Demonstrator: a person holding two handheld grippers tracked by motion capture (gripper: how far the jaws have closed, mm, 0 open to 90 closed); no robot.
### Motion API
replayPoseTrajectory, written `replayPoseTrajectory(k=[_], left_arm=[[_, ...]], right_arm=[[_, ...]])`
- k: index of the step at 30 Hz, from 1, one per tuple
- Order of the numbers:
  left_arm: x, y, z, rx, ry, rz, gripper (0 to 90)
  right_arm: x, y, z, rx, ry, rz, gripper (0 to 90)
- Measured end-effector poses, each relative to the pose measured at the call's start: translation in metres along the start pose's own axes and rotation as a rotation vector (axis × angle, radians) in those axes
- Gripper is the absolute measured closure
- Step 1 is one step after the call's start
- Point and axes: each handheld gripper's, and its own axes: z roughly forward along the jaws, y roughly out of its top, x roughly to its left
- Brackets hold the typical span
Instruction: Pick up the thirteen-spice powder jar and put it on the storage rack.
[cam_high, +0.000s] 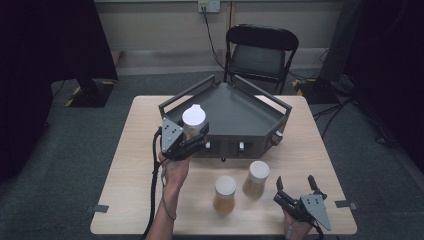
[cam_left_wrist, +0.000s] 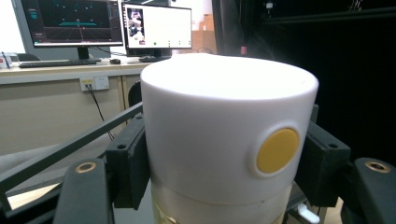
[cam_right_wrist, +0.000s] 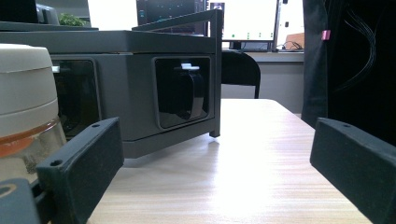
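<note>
White-lidded jar (cam_high: 194, 120) sits pinched in the left tool (cam_high: 192, 139), held up off the surface (cam_high: 140, 150) at the front-left corner of the dark grey tray rack (cam_high: 235, 112), lid about level w/ the rack's rail. In the left gripper view the jar's white cap (cam_left_wrist: 224, 135) has black pads pressed on both sides, just under the cap's top edge; a round yellow dot (cam_left_wrist: 277, 150) shows on the cap's right side, and a bit of clear glass shows below the cap. Jar looks upright.

Right tool (cam_high: 297, 186) is spread wide, nothing betw. its pads, resting low at the surface's near-right edge, well in front of the rack's right end. In the right gripper view it looks along the wood toward the rack's front panel (cam_right_wrist: 182, 93).

Two more jars w/ white lids & amber contents stand on the surface just in front of the rack: one (cam_high: 224, 194) nearer the person, the other (cam_high: 257, 178) to its right, closer to the rack. They're near each other, not touching. The right one lies just left of the right tool. Black folding chair (cam_high: 260, 50) stands behind the rack, beyond the surface.
</note>
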Motion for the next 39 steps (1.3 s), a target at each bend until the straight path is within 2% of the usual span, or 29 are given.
replayPoseTrajectory(k=[2,6,9,16,28,32,39], left_arm=[[-0.001,0.002,0.003,0.005,0.003,0.01,31.0],[0.0,0.003,0.009,0.005,0.008,-0.005,31.0],[-0.002,0.005,0.014,0.005,0.024,0.004,31.0],[0.0,0.008,0.028,0.007,0.053,-0.011,31.0],[-0.001,0.015,0.047,0.004,0.082,0.017,31.0],[-0.006,0.013,0.052,0.007,0.096,0.048,31.0],[-0.004,0.007,0.063,0.03,0.13,0.019,31.0]], right_arm=[[0.0,0.0,0.0,0.0,0.0,0.0,1.2],[0.0,0.0,0.0,0.0,0.0,-0.001,1.2],[0.0,0.0,0.0,0.0,0.002,0.0,1.2],[0.0,0.0,0.0,0.0,0.004,0.0,1.2],[-0.001,0.0,0.0,0.0,0.006,0.001,1.2],[-0.001,0.0,0.0,0.0,0.006,0.001,1.2],[-0.001,0.0,0.0,0.0,0.006,0.001,1.2]])
